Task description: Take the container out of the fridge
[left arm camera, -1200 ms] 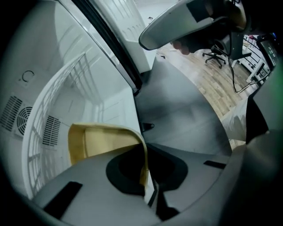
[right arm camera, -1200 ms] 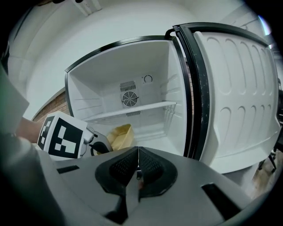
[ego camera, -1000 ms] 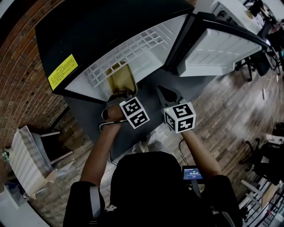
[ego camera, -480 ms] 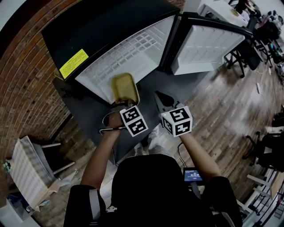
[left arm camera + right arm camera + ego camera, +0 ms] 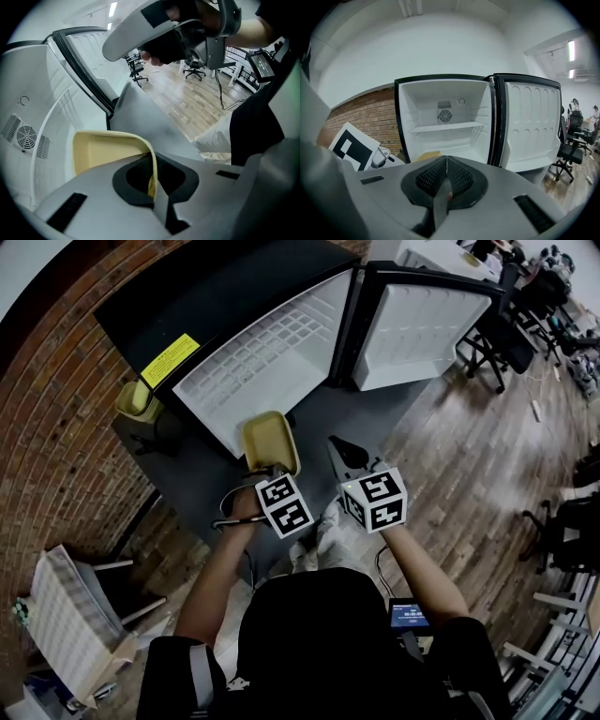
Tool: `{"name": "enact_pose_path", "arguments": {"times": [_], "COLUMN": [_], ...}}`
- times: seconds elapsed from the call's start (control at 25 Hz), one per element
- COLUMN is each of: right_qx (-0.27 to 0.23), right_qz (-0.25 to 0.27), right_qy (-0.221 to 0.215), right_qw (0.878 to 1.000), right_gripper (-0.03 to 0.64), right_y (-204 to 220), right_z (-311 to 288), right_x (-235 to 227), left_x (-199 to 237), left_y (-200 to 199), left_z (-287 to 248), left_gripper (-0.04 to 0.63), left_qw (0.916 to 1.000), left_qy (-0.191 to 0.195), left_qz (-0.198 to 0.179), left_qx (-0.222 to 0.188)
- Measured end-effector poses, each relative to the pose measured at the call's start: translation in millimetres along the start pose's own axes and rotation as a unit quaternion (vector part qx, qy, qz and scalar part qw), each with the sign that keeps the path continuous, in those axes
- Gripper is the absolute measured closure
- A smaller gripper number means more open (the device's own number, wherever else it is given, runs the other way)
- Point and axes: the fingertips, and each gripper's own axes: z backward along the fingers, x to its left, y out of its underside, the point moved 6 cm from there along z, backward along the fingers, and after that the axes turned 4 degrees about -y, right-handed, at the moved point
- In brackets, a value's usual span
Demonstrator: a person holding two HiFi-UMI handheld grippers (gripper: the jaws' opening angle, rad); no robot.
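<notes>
The left tool point(image 5: 152, 186) pinches the near rim of the shallow yellow plastic container point(image 5: 269, 439), which juts ahead of it, outside the open white fridge point(image 5: 267, 357); likely light, stiff, smooth; a one-rim pinch may tilt it; the right tool point(image 5: 443, 185) is pressed together, empty.

The pale yellow rectangular plastic container point(image 5: 269, 440), centre, looks smooth and matt. The black fridge point(image 5: 216, 296), upper frame, has a smooth white plastic lining. Rough red brick wall point(image 5: 56, 427) at left; wood-plank floor point(image 5: 469, 456) at right.
</notes>
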Motion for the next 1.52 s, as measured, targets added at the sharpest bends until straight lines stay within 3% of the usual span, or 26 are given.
{"name": "enact_pose_path", "arguments": {"times": [0.36,0.8,1.08,1.52], "right_qx": [-0.016,-0.03,-0.038,-0.046], "right_qz": [-0.006,0.006,0.008,0.014], "right_qy": [0.019,0.034,0.039,0.034], "right_qw": [1.0,0.999,0.999,0.998], "right_gripper": [0.575,0.577,0.577,0.577], "right_y": [1,-3,1,17], "right_z": [13,35,69,132], "right_x": [20,16,15,25], "left_x": [-23,-26,-35,-87], "left_y": [8,-7,-23,-50], "left_z": [7,13,26,48], "left_gripper": [0.577,0.577,0.577,0.577], "left_qw": [0.9997,0.9996,0.9997,0.9997], "left_qy": [0.017,0.011,0.003,-0.009], "left_qz": [-0.003,-0.019,0.008,0.008], "left_qx": [-0.015,-0.018,-0.021,-0.023]}}
